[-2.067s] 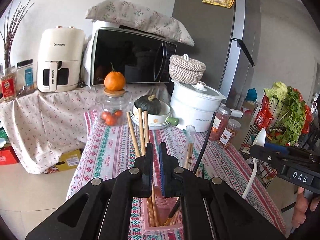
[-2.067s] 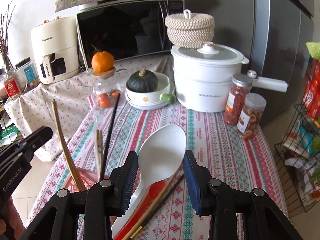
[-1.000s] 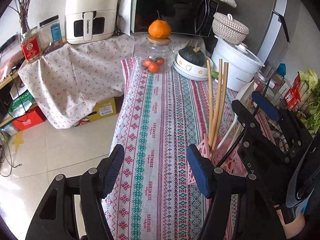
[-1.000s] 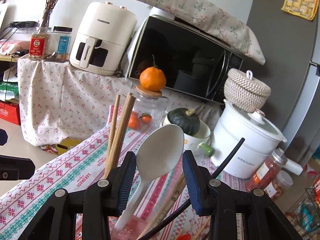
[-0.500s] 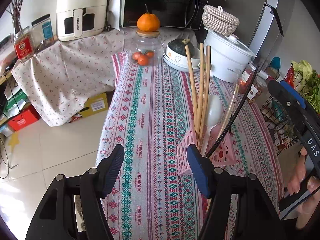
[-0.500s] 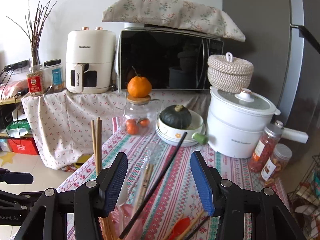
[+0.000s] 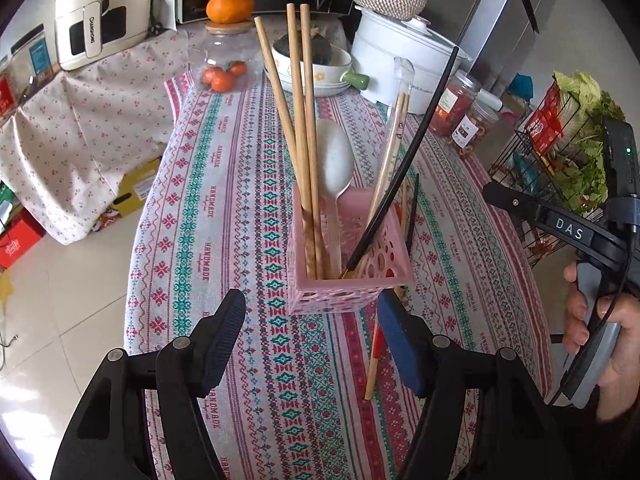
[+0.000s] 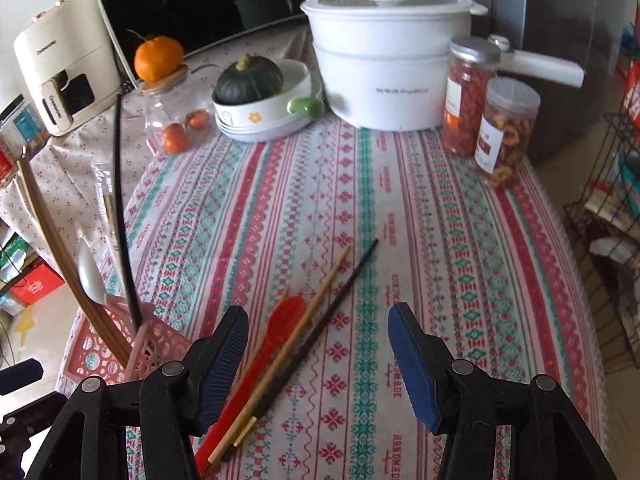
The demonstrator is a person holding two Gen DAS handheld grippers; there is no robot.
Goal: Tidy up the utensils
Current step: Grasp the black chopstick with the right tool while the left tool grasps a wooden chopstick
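Observation:
A pink perforated utensil holder [image 7: 348, 280] stands on the patterned tablecloth [image 7: 224, 200]. It holds three wooden chopsticks [image 7: 304, 128], a white spoon [image 7: 334, 160], a black chopstick [image 7: 408, 156] and a wrapped chopstick pair [image 7: 394, 136]. My left gripper [image 7: 312, 336] is open and empty just in front of the holder. My right gripper [image 8: 318, 356] is open and empty above a red spoon [image 8: 260, 364], a wooden chopstick [image 8: 292, 344] and a black chopstick [image 8: 324, 312] lying on the cloth. The holder [image 8: 116, 344] is at the right wrist view's lower left.
At the table's far end stand a white pot [image 8: 384, 76], two snack jars [image 8: 504, 124], a bowl with a green squash [image 8: 256, 92] and a glass jar topped by an orange [image 7: 228, 40]. A wire vegetable rack [image 7: 560, 152] stands right of the table.
The right gripper let go of the white spoon, which now stands in the holder, then swung down over the utensils lying on the cloth. The left gripper stayed open and moved closer to the holder.

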